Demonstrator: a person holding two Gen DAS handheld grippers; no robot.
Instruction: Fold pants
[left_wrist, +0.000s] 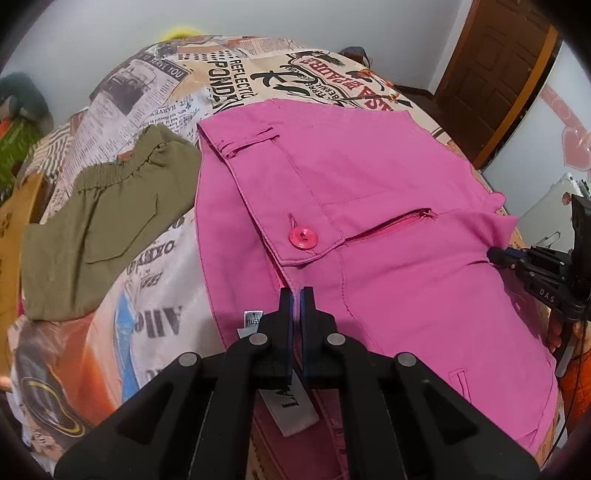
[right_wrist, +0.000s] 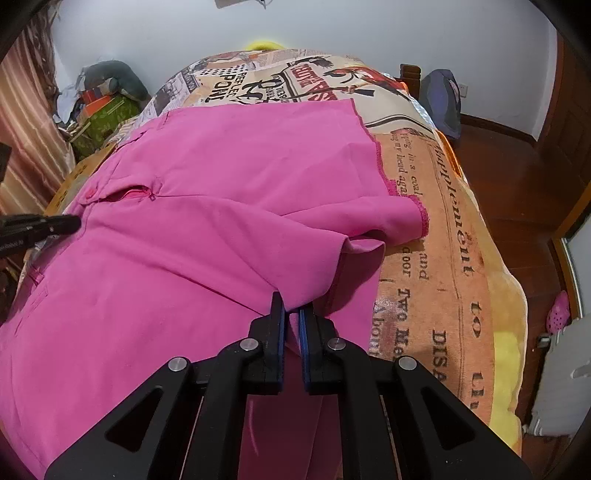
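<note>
Pink pants (left_wrist: 369, 177) lie spread on a bed with a newspaper-print cover (left_wrist: 159, 280). They also fill the right wrist view (right_wrist: 184, 221). A pink button (left_wrist: 303, 236) and open zipper show at the waistband. My left gripper (left_wrist: 296, 295) is shut on the pink waistband near the white label (left_wrist: 291, 410). My right gripper (right_wrist: 291, 306) is shut on a fold of pink cloth at the pants' near edge. The right gripper also shows at the right in the left wrist view (left_wrist: 495, 254). The left gripper shows at the left in the right wrist view (right_wrist: 74, 221).
Folded olive-green pants (left_wrist: 99, 229) lie left of the pink pants. A brown door (left_wrist: 491, 74) stands at the right. Boxes and bags (right_wrist: 103, 107) pile by the wall at the left. The bed's right edge (right_wrist: 506, 295) drops to a wooden floor.
</note>
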